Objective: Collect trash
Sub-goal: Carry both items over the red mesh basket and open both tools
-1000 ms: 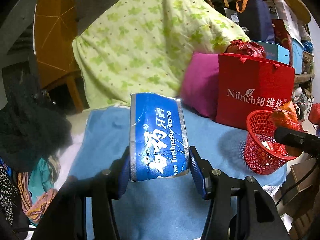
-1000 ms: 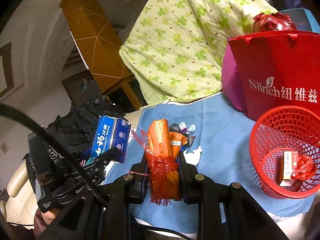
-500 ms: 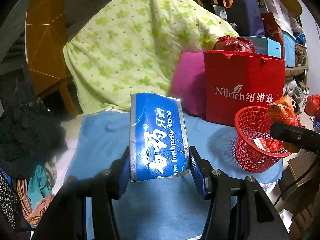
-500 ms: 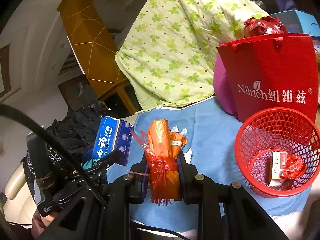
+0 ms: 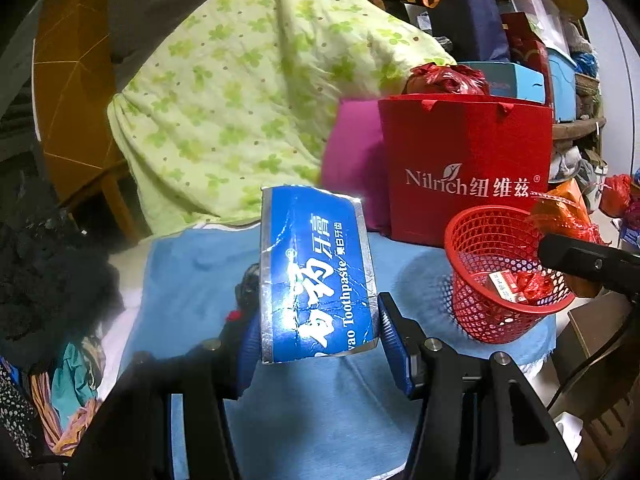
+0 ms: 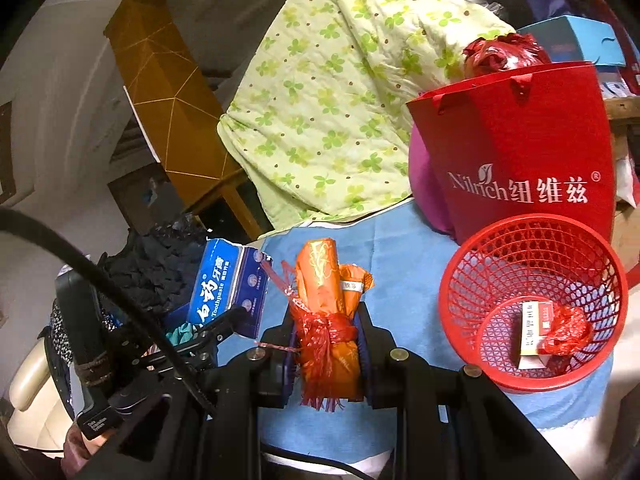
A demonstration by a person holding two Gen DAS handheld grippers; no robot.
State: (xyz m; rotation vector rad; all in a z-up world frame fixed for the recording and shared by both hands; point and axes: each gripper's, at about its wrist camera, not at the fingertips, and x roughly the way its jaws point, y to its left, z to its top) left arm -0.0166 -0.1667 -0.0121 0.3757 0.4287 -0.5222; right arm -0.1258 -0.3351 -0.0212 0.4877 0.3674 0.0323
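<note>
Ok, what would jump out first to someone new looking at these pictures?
The blue toothpaste box gripped in the left claw, filling that view. Then the orange wrapper bundle in the right claw, and the red basket to its right, before the red bag.

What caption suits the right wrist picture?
Right gripper clamps an orange wrapper bundle beside the red mesh basket.

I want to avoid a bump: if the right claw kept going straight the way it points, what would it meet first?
Probably the blue cloth, since the right claw, shut on the orange wrapper, points slightly down at it. The red basket sits off to the right of that line, though depth is hard to judge.
</note>
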